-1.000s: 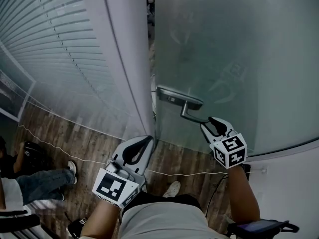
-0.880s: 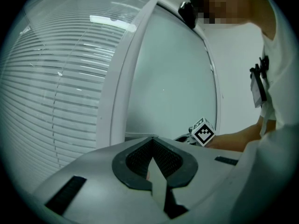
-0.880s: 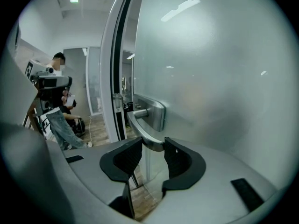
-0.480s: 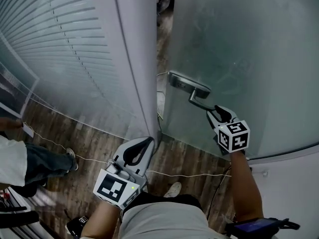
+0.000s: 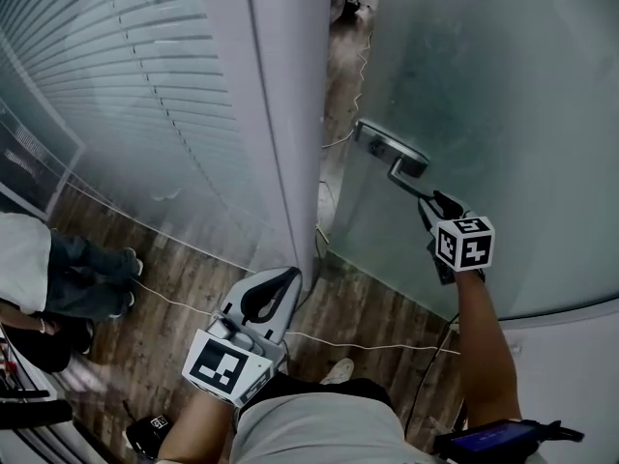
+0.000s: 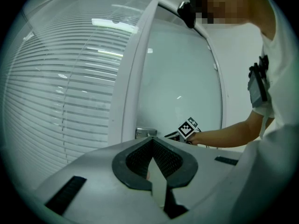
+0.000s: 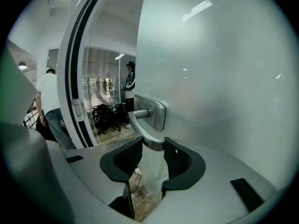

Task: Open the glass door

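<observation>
The frosted glass door (image 5: 503,85) stands ajar from the white frame post (image 5: 290,114). Its metal lever handle (image 5: 408,179) hangs from a plate at the door's edge. My right gripper (image 5: 432,201) is shut on the lever's free end; in the right gripper view the lever (image 7: 142,129) lies between the dark pads (image 7: 126,160), and the door (image 7: 219,78) fills the right side. My left gripper (image 5: 290,275) hangs low near my body, shut and holding nothing, pointing at the post's foot. In the left gripper view its tips (image 6: 152,140) meet, with the right gripper's marker cube (image 6: 188,127) beyond.
A glass wall with striped blinds (image 5: 126,85) runs along the left. A person (image 5: 58,269) stands at the far left on the wood floor. A thin white cable (image 5: 377,346) crosses the floor by my feet. Through the gap, people (image 7: 49,101) and chairs show.
The door has swung further from the post and the gap has widened. My right gripper went with the handle, up and right in the head view. The left gripper stayed put.
</observation>
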Available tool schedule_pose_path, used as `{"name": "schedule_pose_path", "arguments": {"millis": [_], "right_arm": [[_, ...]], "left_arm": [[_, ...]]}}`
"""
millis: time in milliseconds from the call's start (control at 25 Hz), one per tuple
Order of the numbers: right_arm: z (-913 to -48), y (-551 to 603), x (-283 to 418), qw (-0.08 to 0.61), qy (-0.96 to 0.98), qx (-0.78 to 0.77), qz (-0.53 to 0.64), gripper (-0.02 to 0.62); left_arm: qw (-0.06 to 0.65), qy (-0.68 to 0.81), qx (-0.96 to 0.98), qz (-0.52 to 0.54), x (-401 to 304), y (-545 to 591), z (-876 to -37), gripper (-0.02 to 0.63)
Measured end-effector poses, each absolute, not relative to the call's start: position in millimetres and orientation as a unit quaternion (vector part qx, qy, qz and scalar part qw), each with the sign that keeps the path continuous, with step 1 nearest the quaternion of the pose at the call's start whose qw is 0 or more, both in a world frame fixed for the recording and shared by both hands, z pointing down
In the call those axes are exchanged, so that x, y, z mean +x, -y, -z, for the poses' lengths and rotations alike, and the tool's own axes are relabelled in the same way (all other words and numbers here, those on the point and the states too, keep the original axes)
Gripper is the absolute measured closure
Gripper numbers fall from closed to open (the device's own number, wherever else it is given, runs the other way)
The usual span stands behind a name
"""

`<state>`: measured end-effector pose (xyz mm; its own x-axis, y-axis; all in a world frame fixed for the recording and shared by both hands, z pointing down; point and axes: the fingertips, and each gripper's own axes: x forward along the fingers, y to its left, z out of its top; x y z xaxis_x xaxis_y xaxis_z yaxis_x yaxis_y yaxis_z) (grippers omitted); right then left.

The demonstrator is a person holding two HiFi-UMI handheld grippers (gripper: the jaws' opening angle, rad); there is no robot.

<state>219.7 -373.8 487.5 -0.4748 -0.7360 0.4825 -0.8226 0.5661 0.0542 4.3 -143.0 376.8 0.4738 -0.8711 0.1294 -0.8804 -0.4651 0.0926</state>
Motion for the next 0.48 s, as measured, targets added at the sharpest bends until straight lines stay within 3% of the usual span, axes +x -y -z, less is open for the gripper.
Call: {"name": "schedule_pose_path", "arguments": {"millis": [480], "right_arm": [[-474.9, 445.4, 217.7, 0.243, 0.834, 0.489, -0.083, 0.448]], "left_arm": [[0.076, 0.542, 0.836, -0.025, -28.6, 156.2, -362.4, 0.606]]}}
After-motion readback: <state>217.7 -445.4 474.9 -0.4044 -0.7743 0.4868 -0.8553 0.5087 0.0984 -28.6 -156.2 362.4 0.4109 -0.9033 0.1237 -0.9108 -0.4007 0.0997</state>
